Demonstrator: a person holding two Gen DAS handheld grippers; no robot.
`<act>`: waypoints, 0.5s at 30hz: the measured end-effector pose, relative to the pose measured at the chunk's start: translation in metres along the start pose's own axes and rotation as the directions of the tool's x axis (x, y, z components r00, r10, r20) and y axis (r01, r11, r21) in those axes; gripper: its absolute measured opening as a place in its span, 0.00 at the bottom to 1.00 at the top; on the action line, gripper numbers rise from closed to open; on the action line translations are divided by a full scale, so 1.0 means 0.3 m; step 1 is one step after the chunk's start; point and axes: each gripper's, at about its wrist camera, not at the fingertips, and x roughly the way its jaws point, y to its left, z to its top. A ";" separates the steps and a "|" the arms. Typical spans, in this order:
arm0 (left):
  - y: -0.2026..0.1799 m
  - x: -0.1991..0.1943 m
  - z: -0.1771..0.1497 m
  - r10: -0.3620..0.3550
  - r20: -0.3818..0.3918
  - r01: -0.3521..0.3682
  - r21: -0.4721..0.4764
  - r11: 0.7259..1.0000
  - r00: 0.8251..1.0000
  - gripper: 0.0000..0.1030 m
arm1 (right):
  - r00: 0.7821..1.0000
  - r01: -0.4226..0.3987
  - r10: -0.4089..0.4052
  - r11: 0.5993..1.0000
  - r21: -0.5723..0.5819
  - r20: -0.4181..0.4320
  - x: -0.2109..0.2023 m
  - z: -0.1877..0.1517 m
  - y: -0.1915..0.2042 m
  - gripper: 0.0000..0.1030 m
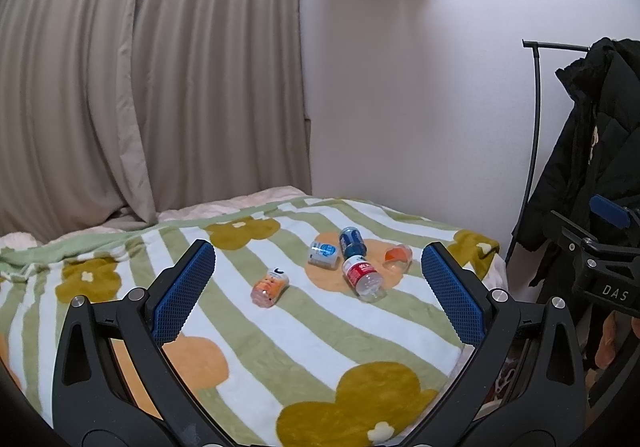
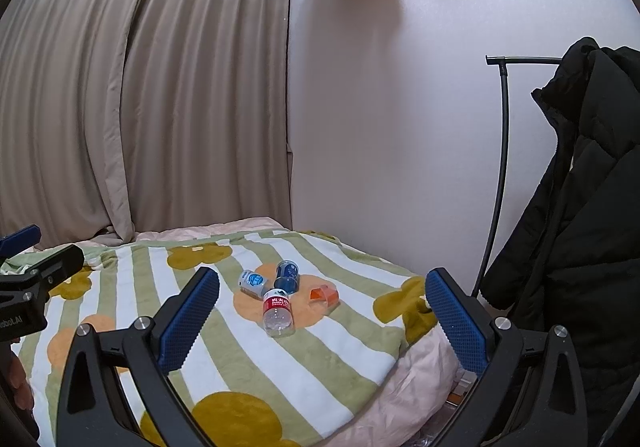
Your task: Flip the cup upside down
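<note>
On bed [image 1: 280, 331]: cup [image 1: 398, 255] on its side; orange bottle [image 1: 270, 286] hidden from right view. Both tongs [image 1: 318, 295] [image 2: 322, 321] apart, empty.

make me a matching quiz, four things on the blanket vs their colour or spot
Things:
1. cup
2. dark blue can
3. red-label bottle
4. orange-label bottle

Descriptions:
A. clear, bare neck pointing towards the camera
B. lies apart from the cluster, on the left
C. see-through orange, on its side, farthest right
D. farthest back of the cluster

Pairs: 1-C, 2-D, 3-A, 4-B
</note>
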 end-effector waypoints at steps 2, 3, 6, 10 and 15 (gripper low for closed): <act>0.001 -0.003 0.000 -0.001 0.007 0.001 0.006 1.000 1.000 1.00 | 1.000 0.000 0.000 1.000 -0.001 0.000 0.000 0.000 0.000 1.00; 0.002 -0.005 0.000 -0.002 0.010 0.002 0.001 1.000 1.000 1.00 | 1.000 0.000 0.000 1.000 -0.001 0.000 -0.001 0.000 0.002 1.00; 0.003 -0.004 0.004 -0.009 -0.014 0.009 -0.024 1.000 1.000 1.00 | 1.000 -0.001 0.001 1.000 -0.001 -0.001 0.000 -0.001 -0.001 1.00; 0.005 -0.001 0.005 -0.017 -0.047 0.015 -0.041 0.999 0.999 1.00 | 1.000 -0.003 0.003 1.000 -0.001 -0.001 -0.003 -0.002 0.006 1.00; 0.020 0.037 0.008 -0.001 -0.035 0.002 0.033 0.999 0.999 1.00 | 1.000 -0.025 0.025 1.000 -0.001 -0.004 0.006 -0.010 0.011 1.00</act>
